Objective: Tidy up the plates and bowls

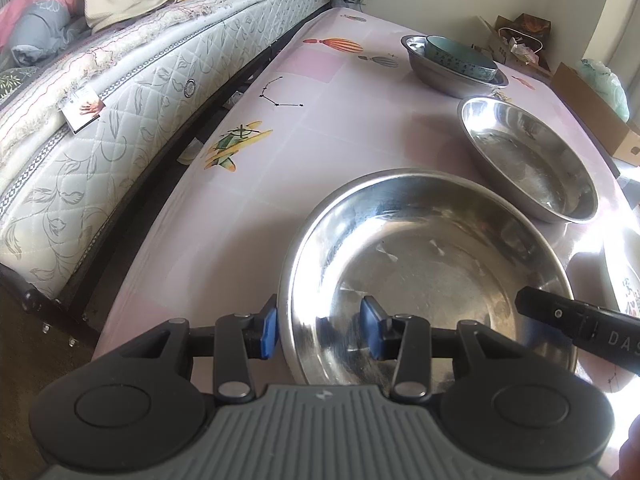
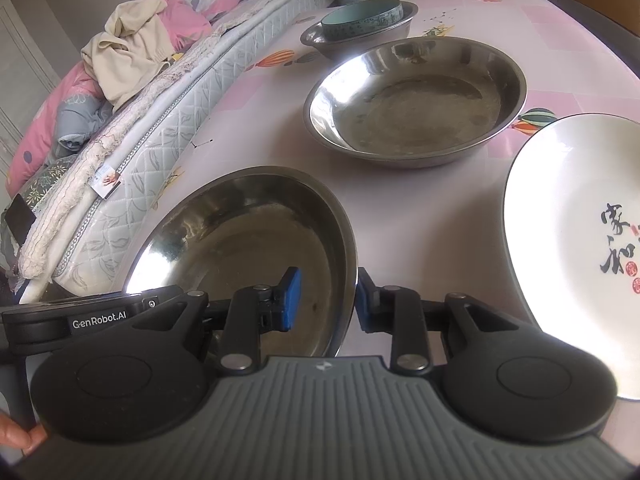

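While both grippers straddle opposite parts of the rim of the near steel dish (image 1: 428, 276), neither is clearly seen to be pressing on it, so a slip is judged to be the main risk: the polished wall is thin and slick, and if the dish is lifted on a half-closed pinch it could tilt or drop onto the pink table (image 1: 340, 128). A second hazard is judged to lie at the right of the frame, where the white plate (image 2: 572, 240) sits just beside the dish and could be knocked if the dish is swung that way. In the left wrist view the left gripper (image 1: 320, 330) is seen at lower centre, jaws set fairly narrow with one blue pad outside the rim and the other inside the basin; a gap still shows at the wall, so contact cannot be confirmed. In the right wrist view the right gripper (image 2: 326, 300) is likewise placed across the dish's right-hand rim at lower centre, narrow, one pad inside and one outside, and whether it is actually clamped cannot be told. A second steel dish (image 2: 416, 100) lies in the upper middle, apart from the first, and beyond it a teal bowl (image 2: 362, 18) is nested in a steel bowl (image 2: 320, 42) near the top.
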Action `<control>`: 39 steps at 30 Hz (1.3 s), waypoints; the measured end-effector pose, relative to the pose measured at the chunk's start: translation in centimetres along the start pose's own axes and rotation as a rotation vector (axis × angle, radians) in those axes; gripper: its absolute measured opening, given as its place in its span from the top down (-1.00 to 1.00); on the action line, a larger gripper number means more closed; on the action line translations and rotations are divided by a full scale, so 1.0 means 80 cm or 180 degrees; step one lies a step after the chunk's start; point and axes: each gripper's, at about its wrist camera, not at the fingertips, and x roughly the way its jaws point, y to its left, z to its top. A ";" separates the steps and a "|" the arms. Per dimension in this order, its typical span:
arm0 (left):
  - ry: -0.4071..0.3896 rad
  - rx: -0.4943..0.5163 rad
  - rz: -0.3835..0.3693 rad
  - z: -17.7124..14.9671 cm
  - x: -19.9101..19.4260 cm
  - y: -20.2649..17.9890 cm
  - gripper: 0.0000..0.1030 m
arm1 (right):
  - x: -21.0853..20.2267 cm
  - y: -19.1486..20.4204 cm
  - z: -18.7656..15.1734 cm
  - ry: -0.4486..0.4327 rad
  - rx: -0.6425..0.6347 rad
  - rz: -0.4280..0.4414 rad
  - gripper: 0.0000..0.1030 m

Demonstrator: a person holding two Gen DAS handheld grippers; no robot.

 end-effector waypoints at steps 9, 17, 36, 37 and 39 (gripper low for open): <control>-0.0017 0.0013 0.0045 0.000 0.000 -0.002 0.16 | 0.005 0.005 -0.002 0.0017 -0.0039 -0.0029 0.45; -0.0027 0.0011 0.0036 -0.001 -0.004 -0.002 0.15 | 0.004 0.008 -0.001 0.0007 -0.0087 -0.0063 0.44; -0.0055 0.0037 0.0051 -0.005 -0.010 -0.002 0.15 | -0.002 0.017 -0.002 -0.0069 -0.0241 -0.0123 0.44; -0.0059 0.0039 0.0053 -0.005 -0.011 -0.002 0.15 | -0.002 0.018 -0.002 -0.0071 -0.0245 -0.0124 0.44; -0.0062 0.0037 0.0056 -0.005 -0.012 -0.002 0.15 | -0.003 0.018 -0.002 -0.0074 -0.0255 -0.0121 0.44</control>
